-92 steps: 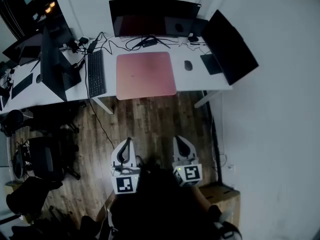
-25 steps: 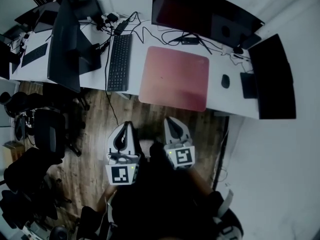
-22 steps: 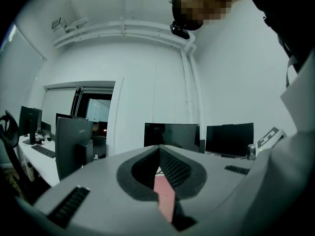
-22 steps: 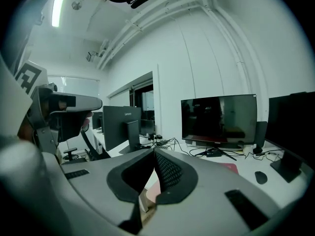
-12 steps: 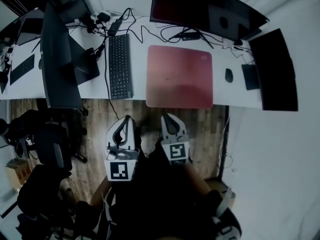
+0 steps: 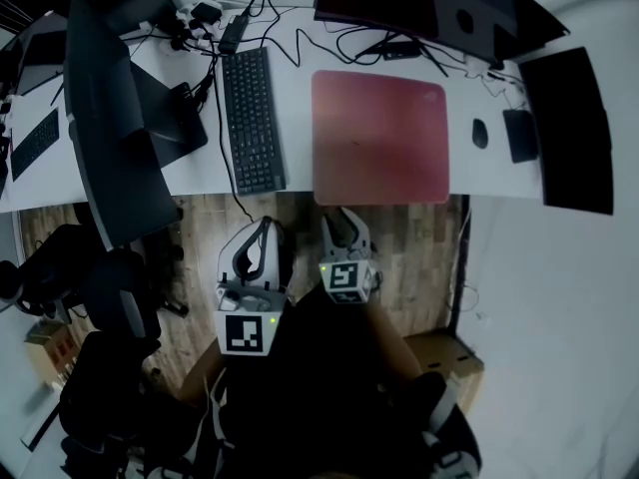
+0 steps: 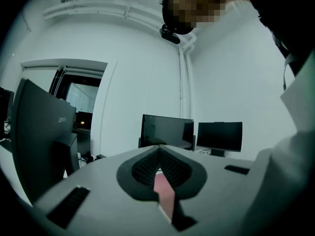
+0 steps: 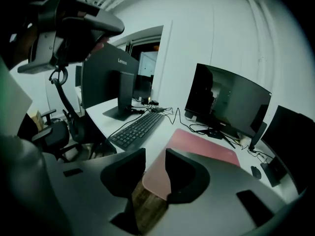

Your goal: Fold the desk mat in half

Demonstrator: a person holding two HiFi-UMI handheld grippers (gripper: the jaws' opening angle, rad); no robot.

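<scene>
The pink desk mat (image 6: 379, 138) lies flat and unfolded on the white desk (image 6: 295, 98), between the keyboard and the mouse. Both grippers hang over the wooden floor, just short of the desk's front edge. My left gripper (image 6: 266, 226) is shut and holds nothing; in the left gripper view its pads (image 7: 147, 167) meet, with a sliver of the mat (image 7: 165, 193) showing below them. My right gripper (image 6: 342, 216) points at the mat's near left corner. Its jaws are opening, and the gap (image 8: 155, 156) between them is empty, with the mat (image 8: 204, 149) beyond.
A black keyboard (image 6: 253, 118) lies left of the mat, a mouse (image 6: 480, 133) and a small dark pad (image 6: 519, 135) right of it. Monitors (image 6: 439, 8) and cables line the back; another monitor (image 6: 105, 108) stands at left. Office chairs (image 6: 110, 287) sit on the floor at left.
The desk has come closer. My right gripper has moved forward toward the mat's near edge and its jaws have spread apart. The left gripper stays shut.
</scene>
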